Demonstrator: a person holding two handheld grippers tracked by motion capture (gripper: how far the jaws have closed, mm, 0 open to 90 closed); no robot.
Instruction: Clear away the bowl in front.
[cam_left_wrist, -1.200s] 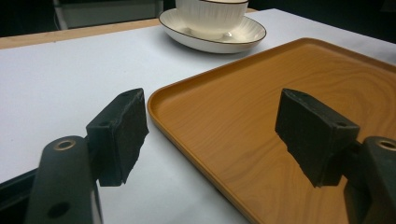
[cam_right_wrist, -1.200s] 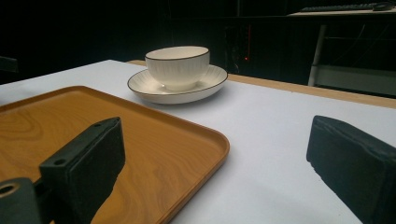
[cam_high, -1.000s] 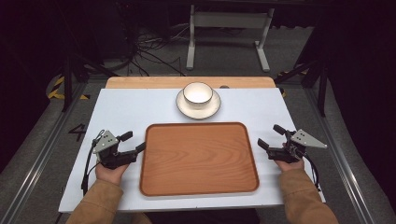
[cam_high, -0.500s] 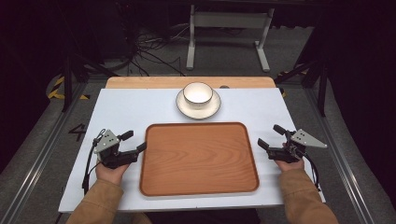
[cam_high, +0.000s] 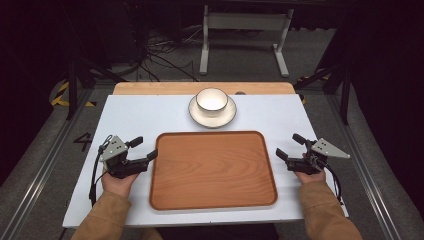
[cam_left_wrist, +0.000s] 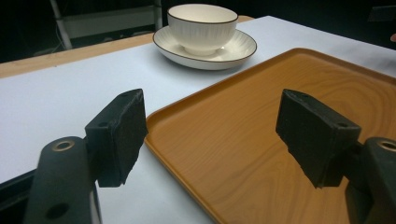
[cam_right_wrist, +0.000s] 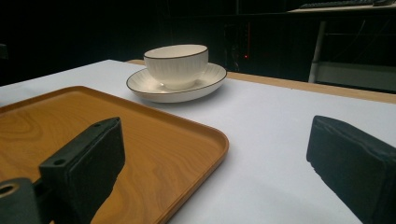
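Both grippers wide apart flanking tray (cup beyond)

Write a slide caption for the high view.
Two open hand-held grippers, left and right, flank an empty wooden tray; a white bowl sits on its saucer behind.

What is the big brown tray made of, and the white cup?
The tray looks like wood, or a wood-look laminate: orange-brown with swirling grain lines and a smooth, slightly shiny surface. The cup looks like glazed ceramic: creamy white, glossy, with fine ribs on its side and a thin dark line around the rim. Its saucer matches.
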